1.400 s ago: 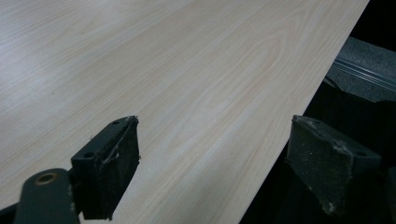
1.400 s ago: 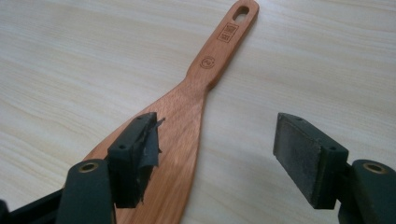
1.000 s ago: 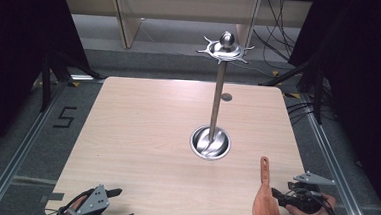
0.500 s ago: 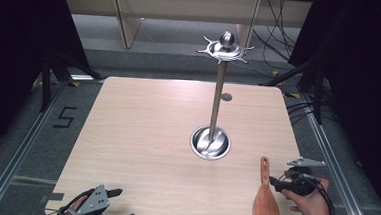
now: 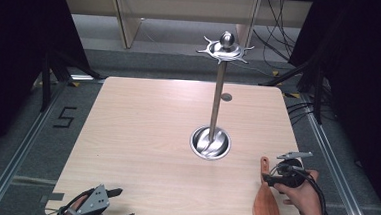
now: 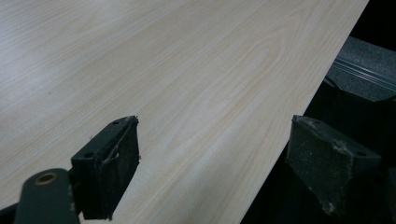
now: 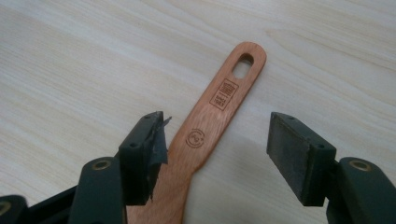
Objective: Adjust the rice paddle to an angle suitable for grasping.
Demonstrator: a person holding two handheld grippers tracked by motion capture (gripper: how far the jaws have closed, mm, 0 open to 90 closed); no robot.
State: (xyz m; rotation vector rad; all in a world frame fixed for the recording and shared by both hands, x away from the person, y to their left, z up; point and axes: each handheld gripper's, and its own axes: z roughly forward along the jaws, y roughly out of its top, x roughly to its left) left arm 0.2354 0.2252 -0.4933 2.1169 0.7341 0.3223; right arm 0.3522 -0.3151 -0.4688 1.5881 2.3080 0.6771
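Observation:
A reddish wooden spatula [image 5: 265,205] lies flat at the table's front right, with its handle pointing away from me. My right gripper [image 5: 270,178] comes in from the right, level with the handle. In the right gripper view the holed handle [image 7: 219,107] lies between the two pads of that gripper [image 7: 219,137]. The jaws have just been closing; the left pad is close to the handle's edge and the right pad stands well off it, so the gripper is open. My left gripper [image 5: 122,203] rests open at the table's front left corner, with nothing between its jaws [image 6: 210,154].
A metal utensil stand rises right of the table's centre, with a round base dish [image 5: 210,143], a thin pole and a hooked top ring [image 5: 225,48]. The pale wooden table [image 5: 147,125] drops off just right of the left gripper. Cables lie on the floor at the right.
The right gripper has moved away from me and slightly left along the spatula, from beside the blade to the handle, and its jaws have narrowed a little. The left gripper has stayed still.

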